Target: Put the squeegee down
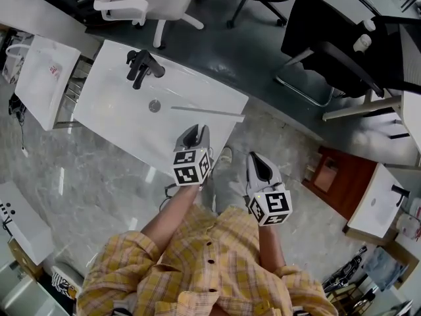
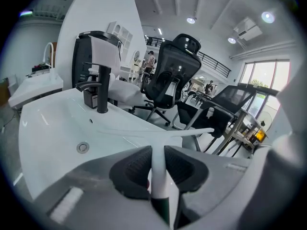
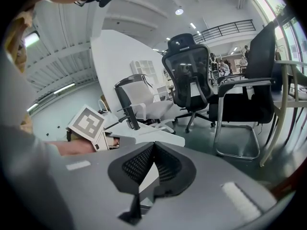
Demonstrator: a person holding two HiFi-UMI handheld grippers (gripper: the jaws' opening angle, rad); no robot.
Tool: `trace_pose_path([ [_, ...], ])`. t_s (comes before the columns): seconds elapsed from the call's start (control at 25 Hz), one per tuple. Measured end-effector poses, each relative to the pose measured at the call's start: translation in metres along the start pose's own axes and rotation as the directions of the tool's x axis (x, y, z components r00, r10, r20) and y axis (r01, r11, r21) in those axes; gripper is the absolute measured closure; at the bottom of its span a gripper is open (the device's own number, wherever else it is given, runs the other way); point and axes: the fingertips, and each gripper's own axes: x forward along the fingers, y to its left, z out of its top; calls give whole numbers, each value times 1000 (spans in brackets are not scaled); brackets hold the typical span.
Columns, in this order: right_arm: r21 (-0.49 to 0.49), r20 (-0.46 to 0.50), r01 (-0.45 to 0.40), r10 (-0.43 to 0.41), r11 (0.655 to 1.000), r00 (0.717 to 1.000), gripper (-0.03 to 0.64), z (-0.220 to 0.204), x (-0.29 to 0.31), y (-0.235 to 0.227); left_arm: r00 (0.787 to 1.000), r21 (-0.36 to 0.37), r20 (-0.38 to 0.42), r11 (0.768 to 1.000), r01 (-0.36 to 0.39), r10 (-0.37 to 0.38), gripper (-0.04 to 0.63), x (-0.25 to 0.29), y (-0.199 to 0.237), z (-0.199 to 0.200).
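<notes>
white squeegee (image 2: 192,132) is pinched by its handle in your left gripper (image 2: 158,166), blade crosswise over the sink top (image 1: 112,114) near its front edge, prob. so it lands flat. right gripper (image 3: 152,163): jaws closed together, w/ nothing between them (off beside the left, out of the way).

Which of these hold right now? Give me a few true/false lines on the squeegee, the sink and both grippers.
1. The left gripper has its fingers closed on the squeegee handle. True.
2. The right gripper holds a cloth. False: its fingers are shut together with nothing between them.
3. The faucet on the sink is black. True.
4. The squeegee blade lies on the floor. False: it is held out over the white sink top.
5. The sink basin is full of water. False: it looks dry, with the drain showing.
</notes>
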Motion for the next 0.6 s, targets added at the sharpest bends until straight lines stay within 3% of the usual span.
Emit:
trace_pose_path([
  [0.6, 37, -34, 25, -23, 999, 999, 617, -4, 10, -32, 997, 77, -45, 995, -59, 63, 506, 55, 9, 2],
])
